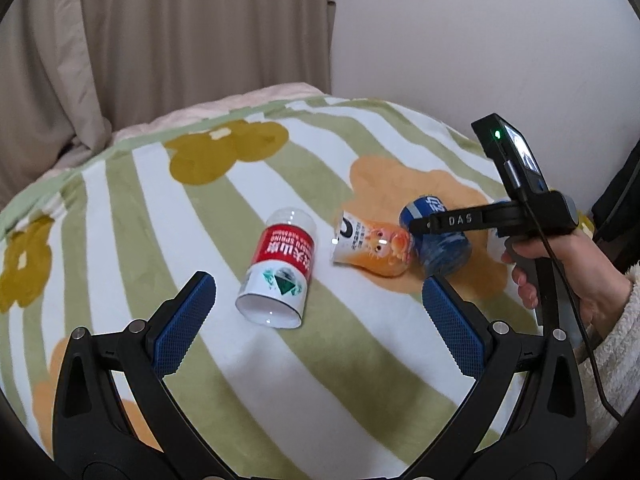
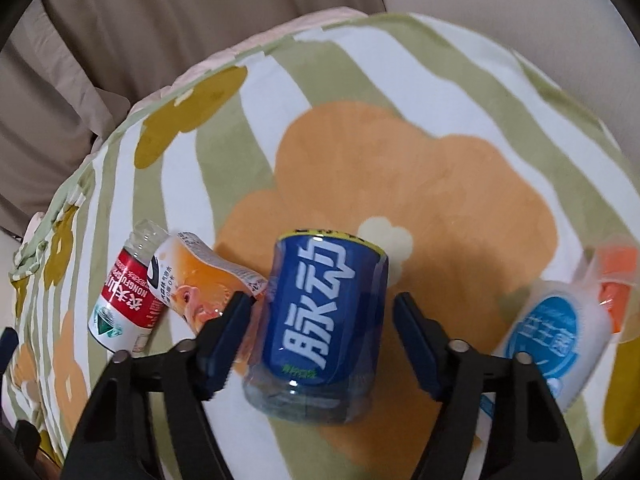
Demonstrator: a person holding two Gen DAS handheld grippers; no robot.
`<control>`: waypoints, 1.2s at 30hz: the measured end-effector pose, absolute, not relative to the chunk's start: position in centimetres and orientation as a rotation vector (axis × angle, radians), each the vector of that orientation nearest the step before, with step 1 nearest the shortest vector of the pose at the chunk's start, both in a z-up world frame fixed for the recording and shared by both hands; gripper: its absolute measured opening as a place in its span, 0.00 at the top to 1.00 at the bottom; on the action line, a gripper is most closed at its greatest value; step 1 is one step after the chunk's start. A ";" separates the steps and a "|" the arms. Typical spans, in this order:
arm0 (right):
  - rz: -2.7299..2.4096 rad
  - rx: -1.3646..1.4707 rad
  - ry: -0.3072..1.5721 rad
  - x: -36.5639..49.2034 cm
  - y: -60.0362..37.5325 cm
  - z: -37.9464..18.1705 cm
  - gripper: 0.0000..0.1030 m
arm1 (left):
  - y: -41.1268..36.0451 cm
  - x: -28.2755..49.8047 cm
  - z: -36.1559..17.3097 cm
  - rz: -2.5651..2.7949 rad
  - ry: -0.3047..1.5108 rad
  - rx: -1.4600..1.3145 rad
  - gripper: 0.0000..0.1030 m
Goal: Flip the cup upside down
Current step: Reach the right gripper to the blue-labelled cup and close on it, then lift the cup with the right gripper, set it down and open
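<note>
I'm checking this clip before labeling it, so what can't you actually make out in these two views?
- Blue cup, right wrist view: contact with the right gripper is unclear.
- Same cup, left wrist view: half hidden by the right gripper's finger.
- White and blue cup: blurred, label unreadable.
- Orange item: blurred at the edge.

From your left wrist view, the right tool point(image 1: 416, 227) covers the middle of the blue cup point(image 1: 444, 250), and its fingertips cannot be told apart there. In the right wrist view, the orange-and-white cup point(image 2: 200, 280) is partly hidden behind a blue pad, and the cups at the right edge point(image 2: 560, 332) are blurred, their print unreadable.
</note>
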State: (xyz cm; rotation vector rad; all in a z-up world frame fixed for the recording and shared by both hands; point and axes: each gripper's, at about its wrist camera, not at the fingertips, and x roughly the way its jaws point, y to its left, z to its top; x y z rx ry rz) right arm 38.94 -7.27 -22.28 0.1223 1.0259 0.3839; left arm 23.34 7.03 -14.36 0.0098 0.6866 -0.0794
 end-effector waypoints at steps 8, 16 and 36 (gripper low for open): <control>0.396 0.127 0.995 38.1 -7.9 -20.8 0.43 | 7.7 22.6 -13.4 -0.078 0.673 -0.002 0.00; 0.567 -0.017 0.910 30.1 -7.7 -14.5 0.43 | 8.5 17.9 -10.3 -0.077 0.620 0.011 0.00; 0.695 -0.410 1.061 24.1 0.4 -23.0 0.42 | 10.9 9.1 -9.8 0.017 0.640 0.006 0.00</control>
